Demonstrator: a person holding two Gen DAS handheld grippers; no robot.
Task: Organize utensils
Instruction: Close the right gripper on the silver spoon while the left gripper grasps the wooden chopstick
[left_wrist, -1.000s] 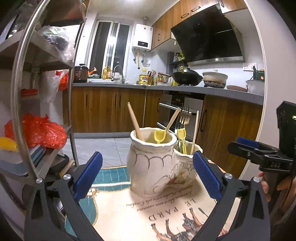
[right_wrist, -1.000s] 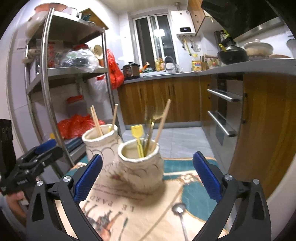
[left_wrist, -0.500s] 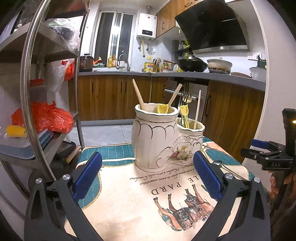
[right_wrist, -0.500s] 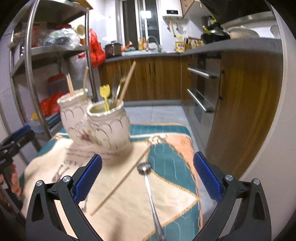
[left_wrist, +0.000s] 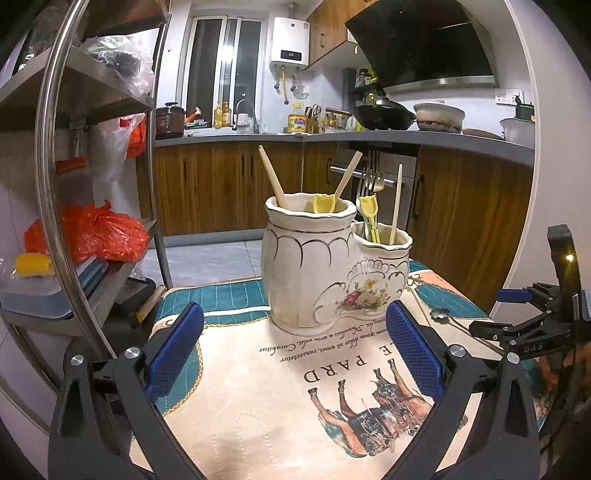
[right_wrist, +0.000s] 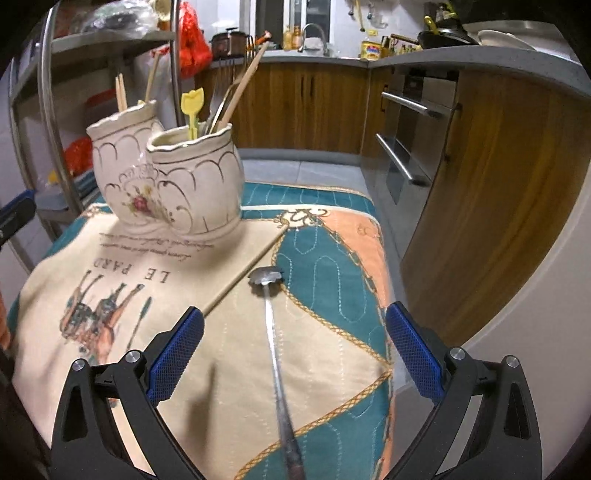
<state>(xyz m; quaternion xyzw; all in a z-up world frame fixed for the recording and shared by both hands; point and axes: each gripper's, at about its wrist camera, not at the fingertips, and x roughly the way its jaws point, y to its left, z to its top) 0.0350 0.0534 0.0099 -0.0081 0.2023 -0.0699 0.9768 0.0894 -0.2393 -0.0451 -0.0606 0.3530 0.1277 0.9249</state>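
Note:
A cream two-pot ceramic holder (left_wrist: 332, 269) (right_wrist: 166, 181) stands on the printed cloth. It carries chopsticks, forks and yellow picks (right_wrist: 191, 110). A metal spoon (right_wrist: 275, 339) lies flat on the cloth, its bowl pointing away from me. Beside it rests a single wooden chopstick (right_wrist: 247, 269), angled toward the holder. My right gripper (right_wrist: 293, 354) is open and hovers above the spoon's handle. My left gripper (left_wrist: 293, 354) is open too, held back from the holder with nothing between its fingers. The right gripper (left_wrist: 517, 314) also shows at the right edge of the left wrist view.
The cloth (right_wrist: 92, 295) covers a small table whose right edge drops off near wooden cabinets (right_wrist: 498, 184). A steel shelf rack (left_wrist: 55, 184) with red bags stands to the left. Kitchen counters (left_wrist: 443, 138) run along the back.
Both grippers have pulled back from the holder. The right gripper has tilted down and swung right, so the spoon and loose chopstick now lie under it.

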